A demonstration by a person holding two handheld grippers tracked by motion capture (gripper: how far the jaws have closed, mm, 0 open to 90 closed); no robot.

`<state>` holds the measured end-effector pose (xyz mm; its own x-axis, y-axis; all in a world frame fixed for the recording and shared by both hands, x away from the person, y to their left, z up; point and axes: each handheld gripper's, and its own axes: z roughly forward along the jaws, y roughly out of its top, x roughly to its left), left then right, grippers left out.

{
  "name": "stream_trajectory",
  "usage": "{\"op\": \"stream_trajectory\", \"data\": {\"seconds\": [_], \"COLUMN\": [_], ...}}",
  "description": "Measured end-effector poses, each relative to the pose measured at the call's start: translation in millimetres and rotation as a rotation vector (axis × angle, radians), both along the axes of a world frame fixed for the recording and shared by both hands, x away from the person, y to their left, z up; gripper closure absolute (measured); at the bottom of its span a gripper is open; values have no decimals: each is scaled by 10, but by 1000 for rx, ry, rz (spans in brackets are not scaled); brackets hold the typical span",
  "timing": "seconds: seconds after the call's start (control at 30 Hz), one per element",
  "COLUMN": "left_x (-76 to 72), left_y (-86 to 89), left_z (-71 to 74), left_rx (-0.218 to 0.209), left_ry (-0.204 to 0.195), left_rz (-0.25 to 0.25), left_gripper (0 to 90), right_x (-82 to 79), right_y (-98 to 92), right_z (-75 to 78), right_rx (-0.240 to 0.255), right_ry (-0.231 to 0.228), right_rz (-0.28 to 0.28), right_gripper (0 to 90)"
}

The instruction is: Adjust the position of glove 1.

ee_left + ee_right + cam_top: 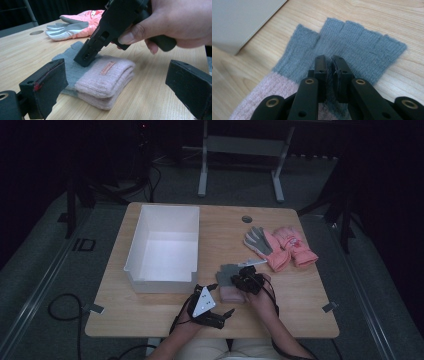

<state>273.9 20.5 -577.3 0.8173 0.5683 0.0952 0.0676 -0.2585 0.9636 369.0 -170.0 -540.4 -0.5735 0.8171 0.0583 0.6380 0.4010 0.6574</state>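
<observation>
**High view: right gripper pinching a grey-and-pink knit glove**

High view first, sweeping left to right: a white bin [163,247] is sitting open on the left half of the wooden table [125,312]. Near the front edge, the left gripper [220,316] is hovering low with its jaws standing wide, nothing between them. Just right of it, the knit glove [228,281] is lying flat on the wood, and the right gripper [245,281] is pressing down on it from above. Farther right and back, a pair of pink winter gloves [280,246] with grey palms is lying well apart from the action.

Left gripper view is giving the best look at the knit glove [100,80]: fingerless, grey at the finger end, soft pink ribbed cuff folded thick, a small orange-pink tag stitched on the cuff. The right gripper [85,58] is digging its tips in where grey meets pink.

Right gripper view is showing the right gripper [329,72] with jaws almost together, a ridge of grey knit bunching between the pads. The glove's [352,42] short finger stubs are fanning out beyond, a corner of the bin [239,20] at upper left.
</observation>
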Motion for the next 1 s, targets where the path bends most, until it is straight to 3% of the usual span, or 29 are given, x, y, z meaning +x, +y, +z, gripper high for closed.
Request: {"op": "stream_trajectory", "data": {"seconds": [0.23,0.37,0.5,0.7,0.87,1.0], "left_x": [-21,-56,-105,-125,-117,-119], "left_y": [-17,-88,-153,-179,-193,-217], "left_z": [-1,1,5,29,62,157], "left_rx": [-17,56,86,69,64,39], "left_ry": [3,-39,-68,-49,-41,13], "left_rz": [-16,-16,-42,-54,-46,-31], "left_gripper": [30,39,38,38,38,41], "right_x": [-15,-21,-16,-18,-4,-2], "right_y": [-129,-230,-331,-544,-669,-663], "right_z": [-6,-6,-11,-14,-7,11], "right_rx": [-11,-12,-2,-26,-28,-28], "right_ry": [8,3,-4,-23,-18,-12], "right_rz": [52,44,52,87,72,68], "right_gripper": [812,805,797,790,788,773]}}
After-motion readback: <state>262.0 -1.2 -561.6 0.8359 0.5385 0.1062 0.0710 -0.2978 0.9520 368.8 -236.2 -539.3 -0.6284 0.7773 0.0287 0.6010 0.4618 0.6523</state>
